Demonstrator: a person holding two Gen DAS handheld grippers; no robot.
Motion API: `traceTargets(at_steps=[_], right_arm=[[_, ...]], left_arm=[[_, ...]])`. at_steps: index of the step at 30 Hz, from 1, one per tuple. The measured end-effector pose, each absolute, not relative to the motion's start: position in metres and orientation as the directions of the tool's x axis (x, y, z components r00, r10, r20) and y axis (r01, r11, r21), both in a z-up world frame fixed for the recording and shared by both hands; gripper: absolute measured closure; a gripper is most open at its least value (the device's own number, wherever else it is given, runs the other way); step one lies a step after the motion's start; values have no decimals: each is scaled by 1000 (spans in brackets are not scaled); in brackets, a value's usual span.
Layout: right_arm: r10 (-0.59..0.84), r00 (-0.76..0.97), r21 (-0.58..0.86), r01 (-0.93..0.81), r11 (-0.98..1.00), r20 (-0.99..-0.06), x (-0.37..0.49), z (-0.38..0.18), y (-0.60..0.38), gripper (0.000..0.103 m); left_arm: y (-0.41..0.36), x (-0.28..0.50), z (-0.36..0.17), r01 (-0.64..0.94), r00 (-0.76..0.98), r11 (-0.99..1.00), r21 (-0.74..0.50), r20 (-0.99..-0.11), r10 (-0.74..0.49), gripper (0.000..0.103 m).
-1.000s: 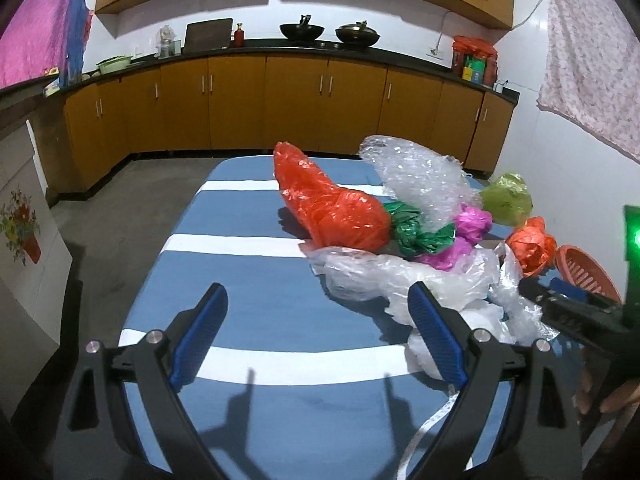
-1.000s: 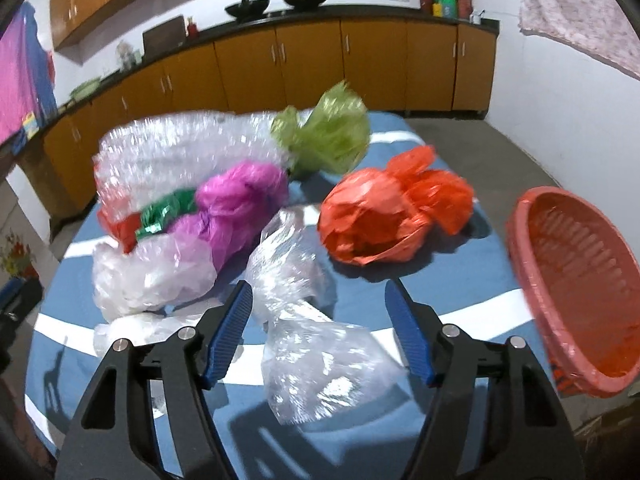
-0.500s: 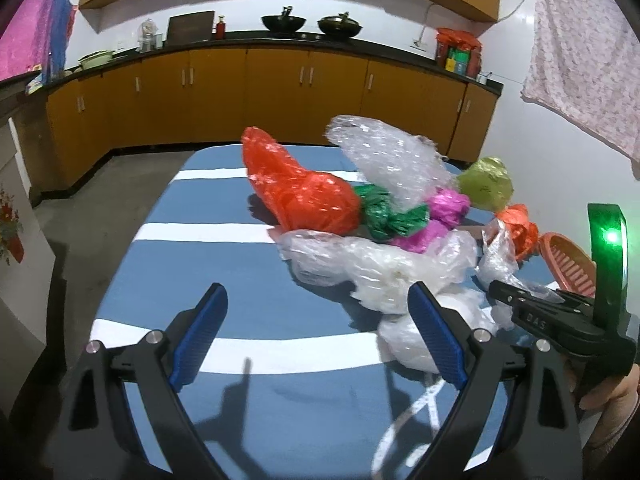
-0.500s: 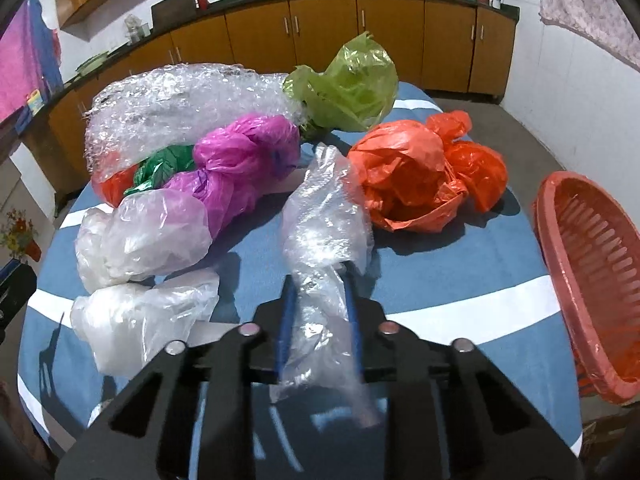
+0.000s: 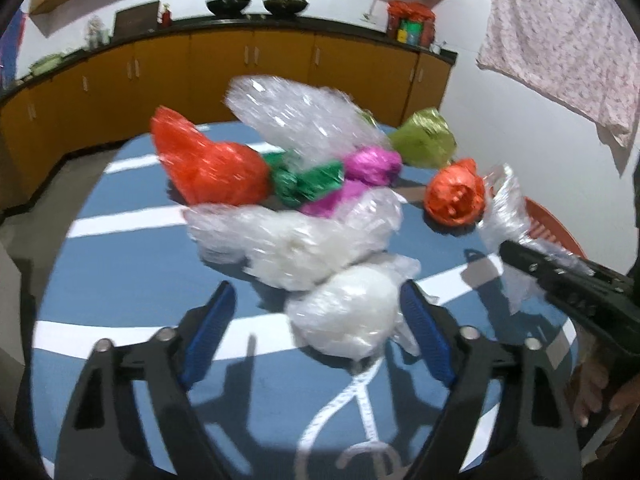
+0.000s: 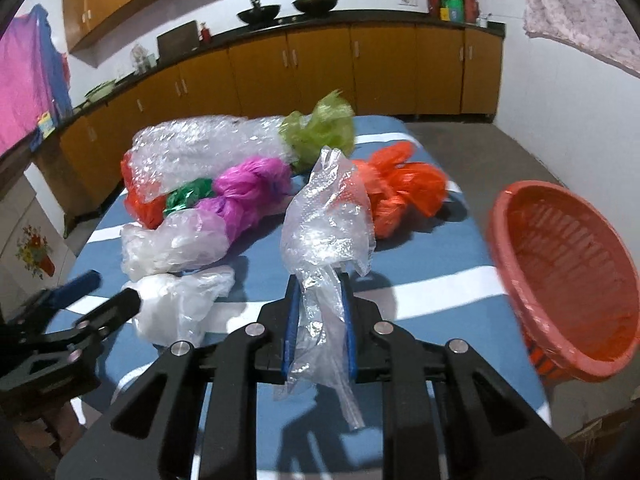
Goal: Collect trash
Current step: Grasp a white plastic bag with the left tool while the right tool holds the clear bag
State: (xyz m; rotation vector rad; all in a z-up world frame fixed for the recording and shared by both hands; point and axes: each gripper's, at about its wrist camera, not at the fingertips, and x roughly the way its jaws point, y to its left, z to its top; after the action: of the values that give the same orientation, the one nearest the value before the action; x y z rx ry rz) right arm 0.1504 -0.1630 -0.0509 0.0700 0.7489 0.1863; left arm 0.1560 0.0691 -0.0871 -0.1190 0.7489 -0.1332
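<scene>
Right wrist: orange basket [image 6: 568,280], contents unclear.

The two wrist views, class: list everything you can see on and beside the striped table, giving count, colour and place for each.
Table: one, blue with white stripes.
Basket: one, orange, off the right edge.
Bubble wrap: one, clear, far side.
Orange bags: two, at opposite ends of the pile.
Green bag: one, light green, far end.
Magenta bag: one, centre.
Dark green bag: one, centre.
White bags: two, near side.
Clear bag: one, lifted.
Left gripper: jaws open around nearest white bag.
Right gripper: jaws shut on clear bag.
</scene>
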Motion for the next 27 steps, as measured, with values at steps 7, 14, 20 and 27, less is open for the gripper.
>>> traceTargets(at_steps=[7,14,20,27], right_arm=[[140,720,130,-70,989,-679,153,-53,-191,84],[123,721,133,-42,990,-682,147,-58,-204,84],[110,725,132,-26,991,-680,144,-59,-214,84],[92,730,134,0,991,-678,138,-57,-231,84]], left_arm=[[55,167,-103,117,668,970,-214,-706,-237,36],[32,167,-104,164,647,960,-226,-711,-277,39],[11,172,-106,196,629,953,-231,-715,-303,39],[-16,187,-110,240,603,945,-223,-728,-325,36]])
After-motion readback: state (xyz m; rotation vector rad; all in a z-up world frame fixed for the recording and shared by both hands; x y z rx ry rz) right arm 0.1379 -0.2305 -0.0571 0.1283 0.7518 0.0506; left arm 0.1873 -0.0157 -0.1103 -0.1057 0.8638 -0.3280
